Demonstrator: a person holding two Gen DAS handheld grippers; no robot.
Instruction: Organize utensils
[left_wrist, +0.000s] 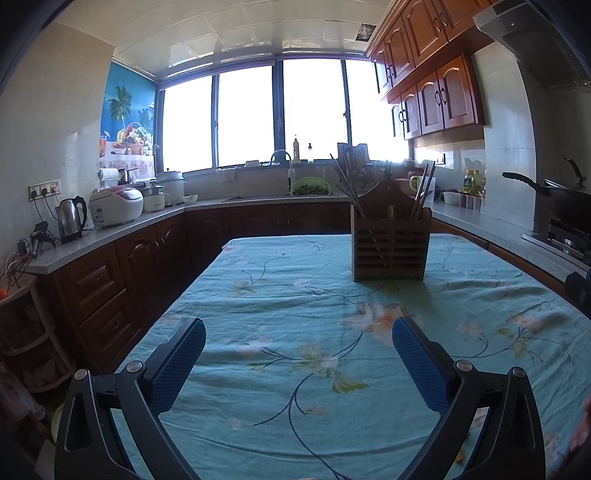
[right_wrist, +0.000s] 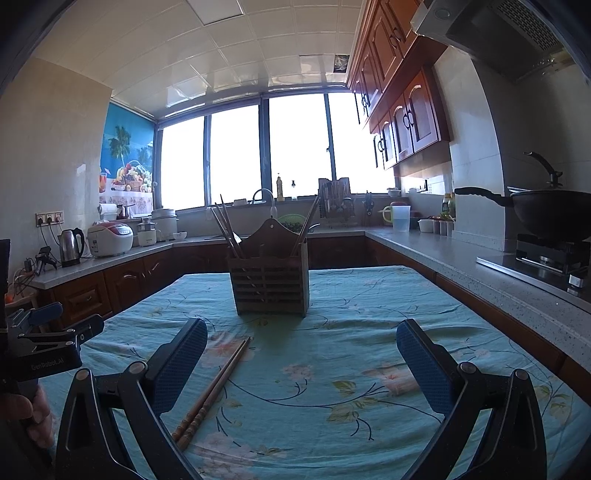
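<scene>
Holding the right hand-held gripper (right_wrist: 301, 354) wide open and empty, we have one pair of chopsticks (right_wrist: 213, 389) lying loose on the worktop (right_wrist: 369, 314), just inside its left finger. The left hand-held gripper (left_wrist: 298, 350) is equally open and empty. Farther off, the wooden holder (right_wrist: 269, 282) already contains several chopsticks; we judge only this pair remains.
</scene>
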